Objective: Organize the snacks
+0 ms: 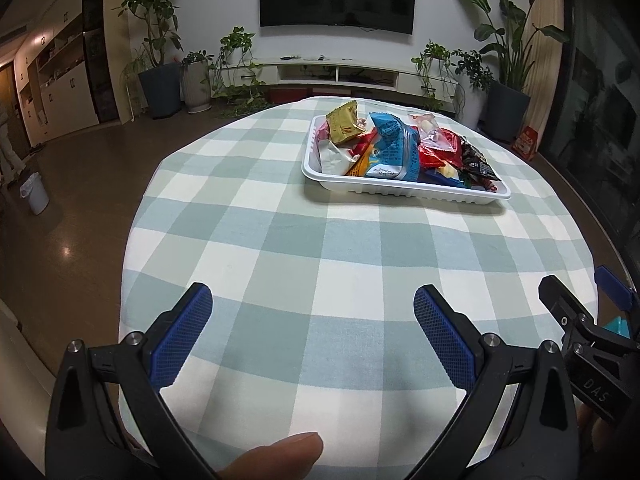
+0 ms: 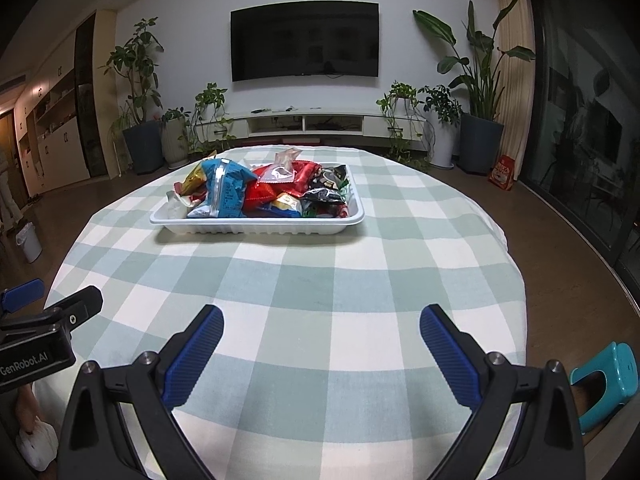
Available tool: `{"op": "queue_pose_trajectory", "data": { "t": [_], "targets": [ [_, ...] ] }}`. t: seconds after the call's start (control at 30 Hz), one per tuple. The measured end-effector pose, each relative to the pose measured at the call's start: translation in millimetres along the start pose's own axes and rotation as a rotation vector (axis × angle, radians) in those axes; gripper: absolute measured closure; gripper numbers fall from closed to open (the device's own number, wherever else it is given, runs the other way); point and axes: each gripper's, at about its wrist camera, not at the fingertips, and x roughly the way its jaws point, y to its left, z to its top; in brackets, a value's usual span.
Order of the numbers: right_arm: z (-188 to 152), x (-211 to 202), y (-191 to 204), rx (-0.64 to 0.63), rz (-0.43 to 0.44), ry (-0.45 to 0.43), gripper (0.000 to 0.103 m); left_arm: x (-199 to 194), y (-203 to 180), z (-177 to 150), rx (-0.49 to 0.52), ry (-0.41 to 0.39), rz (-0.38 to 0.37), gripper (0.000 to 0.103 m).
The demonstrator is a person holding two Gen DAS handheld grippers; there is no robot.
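Note:
A white plastic tray [image 1: 404,190] [image 2: 256,226] sits on the far half of the checked tablecloth, heaped with snack packets. A big blue packet [image 1: 390,148] [image 2: 224,192] lies on top, with gold [image 1: 344,124], red [image 2: 280,188] and dark [image 2: 328,192] packets around it. My left gripper [image 1: 312,312] hovers open over the near cloth, well short of the tray, nothing between its blue pads. My right gripper [image 2: 322,334] is also open and empty, near the table's front. Each gripper shows at the edge of the other's view.
The round table [image 2: 320,280] wears a green and white checked cloth. A teal stool [image 2: 608,380] stands at the near right, a white bin [image 1: 34,192] on the floor at left. Potted plants, a low cabinet and a wall television lie beyond. A thumb [image 1: 276,452] shows at the bottom.

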Motion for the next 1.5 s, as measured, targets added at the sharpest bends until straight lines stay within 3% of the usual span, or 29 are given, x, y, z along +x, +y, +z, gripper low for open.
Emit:
{"op": "queue_pose_trajectory", "data": {
  "t": [1.5],
  "targets": [
    [-5.3,0.0,1.1,-0.008,0.0,0.016,0.002,-0.7,-3.6,-1.4,0.011,0.007,-0.012,0.001]
  ]
}}
